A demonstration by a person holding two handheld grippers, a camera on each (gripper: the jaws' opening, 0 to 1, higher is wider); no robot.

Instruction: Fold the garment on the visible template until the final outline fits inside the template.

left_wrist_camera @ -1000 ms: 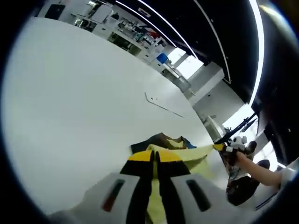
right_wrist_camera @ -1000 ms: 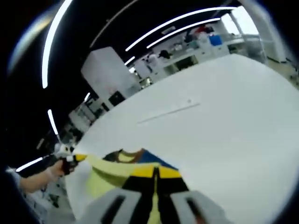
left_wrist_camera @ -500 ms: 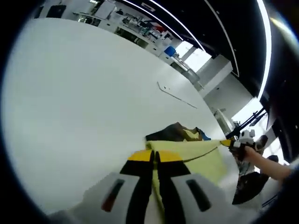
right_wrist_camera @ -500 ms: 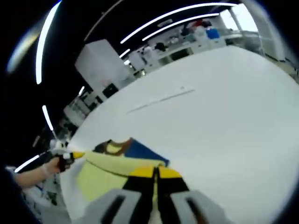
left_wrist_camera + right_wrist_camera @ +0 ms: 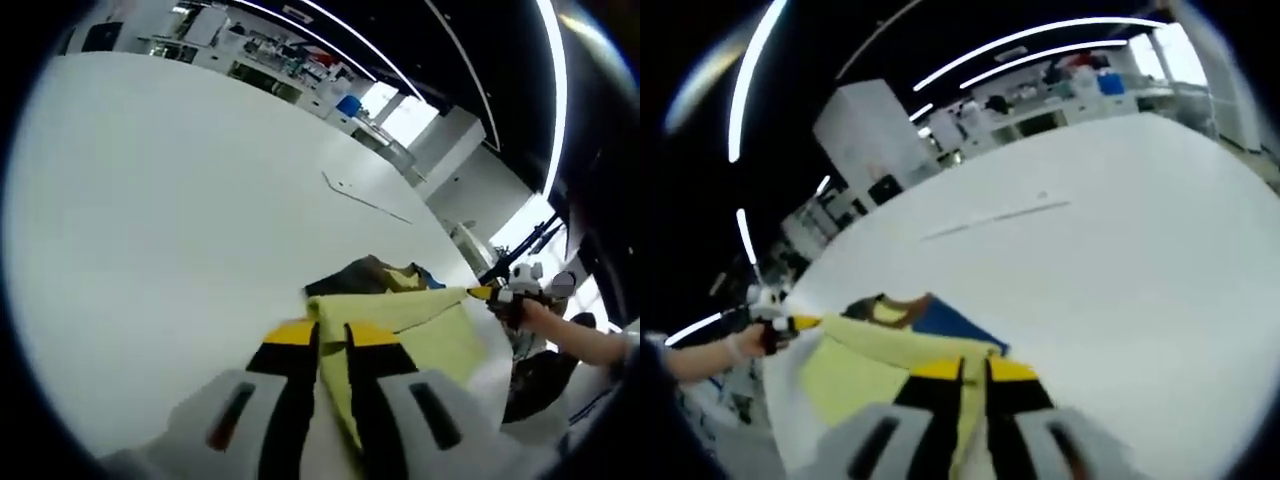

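Note:
A yellow-green garment (image 5: 425, 328) with a brown and blue part (image 5: 372, 275) lies on the white table (image 5: 150, 200). Its near edge is stretched between both grippers. In the left gripper view my left gripper (image 5: 332, 335) is shut on that edge, with cloth showing in the narrow gap between the jaws. The right gripper (image 5: 482, 293) holds the other end at the right. In the right gripper view my right gripper (image 5: 974, 368) grips the garment (image 5: 850, 365), and the left gripper (image 5: 800, 322) pinches it at the far left. A thin template line (image 5: 365, 200) (image 5: 990, 218) marks the table beyond.
A person's hand (image 5: 560, 335) (image 5: 710, 350) holds the opposite gripper in each view. Past the far table edge stand shelves and benches (image 5: 290, 70) (image 5: 1060, 90) with a blue box. The table's near edge (image 5: 790, 400) runs beside the garment.
The gap between each gripper's own jaws looks slightly wider than before, with cloth still in it. Both cameras shifted a little; the stretched edge sits lower over the garment.

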